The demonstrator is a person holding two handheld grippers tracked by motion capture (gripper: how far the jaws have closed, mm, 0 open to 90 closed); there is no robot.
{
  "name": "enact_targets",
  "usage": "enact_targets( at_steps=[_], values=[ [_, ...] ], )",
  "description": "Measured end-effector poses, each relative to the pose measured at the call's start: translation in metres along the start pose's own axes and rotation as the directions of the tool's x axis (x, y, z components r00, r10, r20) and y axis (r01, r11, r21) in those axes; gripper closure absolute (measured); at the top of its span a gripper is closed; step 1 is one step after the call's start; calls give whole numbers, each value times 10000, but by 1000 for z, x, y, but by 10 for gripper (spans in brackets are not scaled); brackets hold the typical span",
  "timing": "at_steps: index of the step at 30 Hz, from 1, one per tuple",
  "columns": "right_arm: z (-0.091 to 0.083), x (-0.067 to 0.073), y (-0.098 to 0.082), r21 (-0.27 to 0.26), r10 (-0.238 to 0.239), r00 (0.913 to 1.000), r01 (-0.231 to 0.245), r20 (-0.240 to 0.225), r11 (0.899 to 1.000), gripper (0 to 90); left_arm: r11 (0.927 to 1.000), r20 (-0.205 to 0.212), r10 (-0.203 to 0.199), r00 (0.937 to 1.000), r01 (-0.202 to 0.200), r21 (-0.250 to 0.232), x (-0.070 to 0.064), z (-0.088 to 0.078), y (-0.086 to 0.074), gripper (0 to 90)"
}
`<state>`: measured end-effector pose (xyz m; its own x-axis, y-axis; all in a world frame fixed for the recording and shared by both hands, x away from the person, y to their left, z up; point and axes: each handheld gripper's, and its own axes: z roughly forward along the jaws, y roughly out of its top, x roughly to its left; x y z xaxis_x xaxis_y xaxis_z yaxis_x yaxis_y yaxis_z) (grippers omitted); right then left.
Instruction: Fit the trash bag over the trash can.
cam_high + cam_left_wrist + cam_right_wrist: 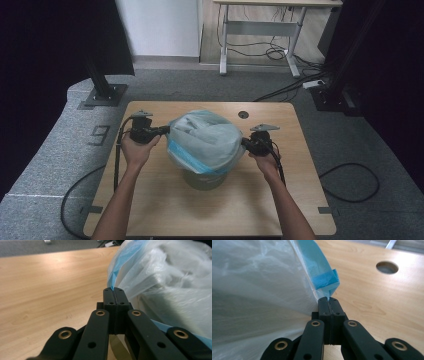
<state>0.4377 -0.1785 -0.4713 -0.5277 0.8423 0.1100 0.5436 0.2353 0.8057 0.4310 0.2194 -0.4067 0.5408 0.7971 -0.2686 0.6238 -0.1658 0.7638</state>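
Note:
A translucent plastic bag point(205, 137) with a blue band along its rim is draped over a grey-green bin point(202, 179) in the middle of the wooden table point(165, 210). My left gripper point(165, 130) pinches the bag's left edge; in the left gripper view its jaws point(114, 291) are pressed together on the blue rim of the bag point(162, 277). My right gripper point(245, 142) holds the opposite side, shut on a folded corner of the bag's blue band point(322, 270) in the right gripper view point(328, 300). The bin's inside is hidden by the bag.
A round cable hole point(243, 114) sits in the table near its far edge, also seen as a hole point(387, 267) in the right gripper view. Black cables trail from both grippers across grey carpet point(45, 165). A desk frame point(260, 35) stands beyond the table.

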Motion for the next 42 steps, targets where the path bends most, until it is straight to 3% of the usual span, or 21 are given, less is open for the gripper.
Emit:
enact_targets(
  at_steps=[7,13,25,27,29,32,35,42],
  values=[
    [6,0,-4,472,151,9997,-142,-169,9988,888,9981,87,-148,9999,142,606,0,13,-2,899],
    [11,-1,-8,952,193,9996,-173,-211,9953,888,9917,215,-345,9992,316,1249,0,23,-7,899],
    [14,1,-15,1290,125,9992,-76,-368,9916,888,9863,407,-515,9978,444,1591,3,21,-16,899],
    [12,1,-14,1058,133,9996,-104,-265,9943,883,9861,425,-538,9976,464,1594,3,20,-17,898],
    [6,0,-13,632,287,9995,-278,-126,9976,782,9865,466,-470,9978,390,1589,3,19,-19,898],
    [-12,-1,-10,-266,438,9987,-430,278,9987,652,9875,454,-345,9984,271,1550,1,18,-18,898],
    [-31,-2,-10,-941,484,9978,-440,445,9946,620,9884,462,-258,9986,186,1505,-1,18,-19,897],
    [-72,8,-23,-1664,199,9997,-222,-155,9858,606,9902,484,-94,9988,26,1395,-5,17,-18,896]
  ],
)
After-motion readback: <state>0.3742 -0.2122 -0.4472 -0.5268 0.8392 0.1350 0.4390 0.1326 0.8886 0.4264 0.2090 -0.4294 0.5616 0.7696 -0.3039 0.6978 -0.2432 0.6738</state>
